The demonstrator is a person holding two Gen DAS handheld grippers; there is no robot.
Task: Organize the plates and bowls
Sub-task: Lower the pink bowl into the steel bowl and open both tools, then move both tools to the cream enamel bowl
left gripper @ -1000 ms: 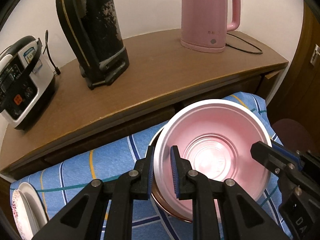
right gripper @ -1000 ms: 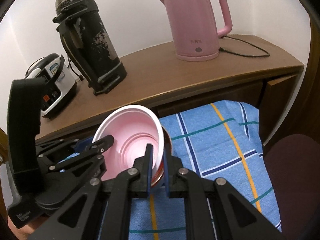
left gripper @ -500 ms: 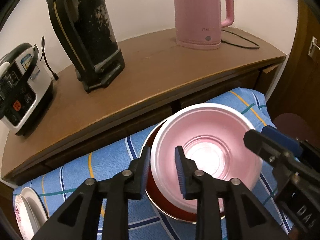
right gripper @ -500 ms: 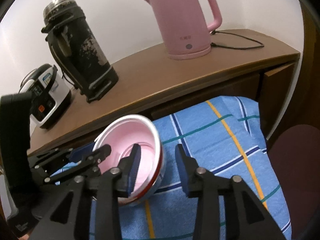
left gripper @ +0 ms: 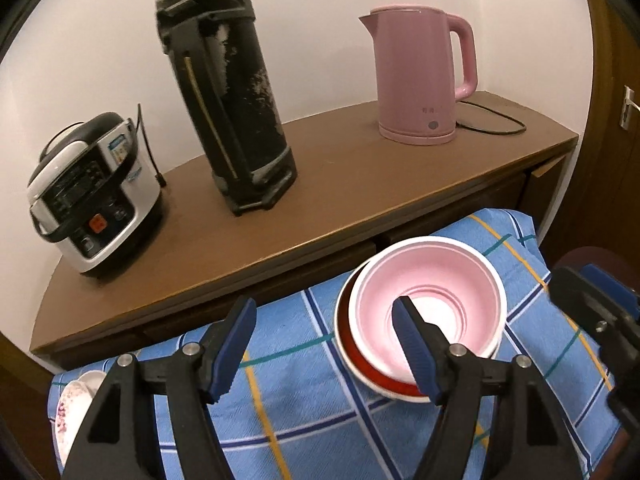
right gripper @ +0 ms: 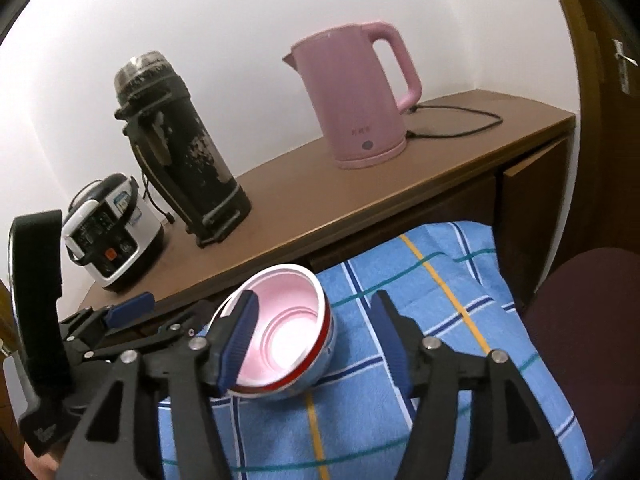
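Note:
A pink bowl [left gripper: 432, 284] sits nested inside a red-rimmed white bowl [left gripper: 360, 364] on the blue checked cloth [left gripper: 300, 400]. My left gripper [left gripper: 324, 344] is open and empty, just in front of the stack, its right finger over the pink bowl's near rim. My right gripper [right gripper: 316, 340] is open and empty, its jaws standing on either side of the stacked bowls [right gripper: 288, 328], pulled back above them. The left gripper also shows at the left of the right wrist view [right gripper: 120, 320]. A patterned plate [left gripper: 70, 412] lies at the cloth's left edge.
Behind the cloth is a brown wooden counter [left gripper: 340, 168] with a rice cooker [left gripper: 88, 192], a tall black thermos [left gripper: 224, 100] and a pink electric kettle [left gripper: 420, 76] with its cord. A dark maroon seat [right gripper: 580, 340] is at the right.
Both grippers have opened, let go of the pink bowl's rim and drawn back and up. The pink bowl now rests inside the red-rimmed bowl on the cloth.

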